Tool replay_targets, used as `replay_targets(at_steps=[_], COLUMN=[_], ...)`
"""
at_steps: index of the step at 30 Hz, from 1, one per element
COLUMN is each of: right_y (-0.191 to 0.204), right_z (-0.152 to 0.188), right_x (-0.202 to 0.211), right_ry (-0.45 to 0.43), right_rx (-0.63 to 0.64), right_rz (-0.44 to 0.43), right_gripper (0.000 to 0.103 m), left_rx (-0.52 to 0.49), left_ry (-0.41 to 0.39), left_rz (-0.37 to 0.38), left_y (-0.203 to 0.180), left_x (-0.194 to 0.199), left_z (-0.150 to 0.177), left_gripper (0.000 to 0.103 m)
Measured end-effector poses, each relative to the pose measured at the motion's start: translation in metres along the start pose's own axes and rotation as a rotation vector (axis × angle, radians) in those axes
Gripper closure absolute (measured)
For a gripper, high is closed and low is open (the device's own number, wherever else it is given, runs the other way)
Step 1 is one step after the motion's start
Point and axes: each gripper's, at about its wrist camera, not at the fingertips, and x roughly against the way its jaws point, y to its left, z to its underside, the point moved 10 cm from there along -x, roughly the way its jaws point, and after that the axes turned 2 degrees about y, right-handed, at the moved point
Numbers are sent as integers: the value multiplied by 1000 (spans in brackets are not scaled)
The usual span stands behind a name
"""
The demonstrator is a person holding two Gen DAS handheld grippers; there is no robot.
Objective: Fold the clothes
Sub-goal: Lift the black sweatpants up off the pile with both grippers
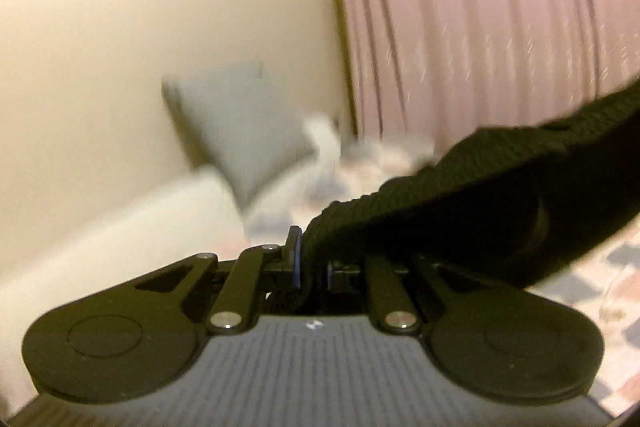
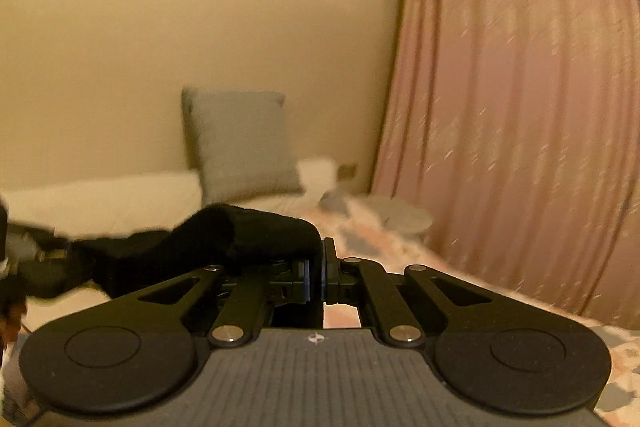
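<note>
Here we are pinching the black garment (image 1: 500,179) in both claws, lifted above the bed (image 2: 400,247). Closest to us, the left claw (image 1: 310,267) is drawn nearly together on a ribbed edge of the cloth, which is running off to the right and up across the view. The right claw (image 2: 316,277) is likewise narrowed to a slim gap, with a bunched end of the same garment (image 2: 256,231) sitting at its left finger and trailing away leftward; we are judging it gripped there, though the exact bite is hidden.

Beyond the claws, the patterned bed cover is blurring under motion. Farther back, a grey cushion (image 2: 240,143) is leaning against the wall (image 2: 200,7), a white pillow (image 2: 108,203) lying beside it along the bed's far edge, and a pink curtain (image 2: 520,107) is hanging at the right.

The risk we are weighing: the right hold looks shallow, so a quick swing could be pulling the fabric free, and the slack middle could be sagging and creasing unevenly when we are laying it down.
</note>
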Motion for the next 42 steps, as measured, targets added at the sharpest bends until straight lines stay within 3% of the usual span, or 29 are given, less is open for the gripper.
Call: replay_targets(at_steps=[6,9,13,17,22,26,30,34,37,40,42], right_y=[-22,-24,-31,-38,-19,15,55,68,51,13,-19], right_z=[-46,-61,-74,-78,-92,-116,-145,-180,-193,-170,-136], right_x=[157,242,329,387,422,421,415,426,447,477,500], right_ry=[-133,-210,-268,-277,-265,-243,-265,-335,-377,-377,-341], right_rx=[-17,-21,-67,-111,-136,-166,-190,-206,-256,-354,-438], right_rz=[-2,-16,-18,16,47,-10,-102,-120,-46,79,175], right_gripper=[100,100,100,100,100,100,100,100,100,100,100], left_rx=[-35,-55,-97,-106,-40,11,-53,-116,-164,-218,-303], left_ry=[-233,-309,-355,-364,-353,-328,-390,-452,-498,-536,-486], left_rz=[-20,4,69,169,251,258,306,353,388,432,539], left_y=[-19,-33,-56,-72,-55,-19,-44,-68,-86,-112,-198], left_x=[122,191,259,297,308,286,299,312,322,332,337], left_z=[-116,-155,-175,-177,-185,-200,-245,-288,-321,-347,-312], left_gripper=[93,93,93,93,93,93,93,93,93,93,93])
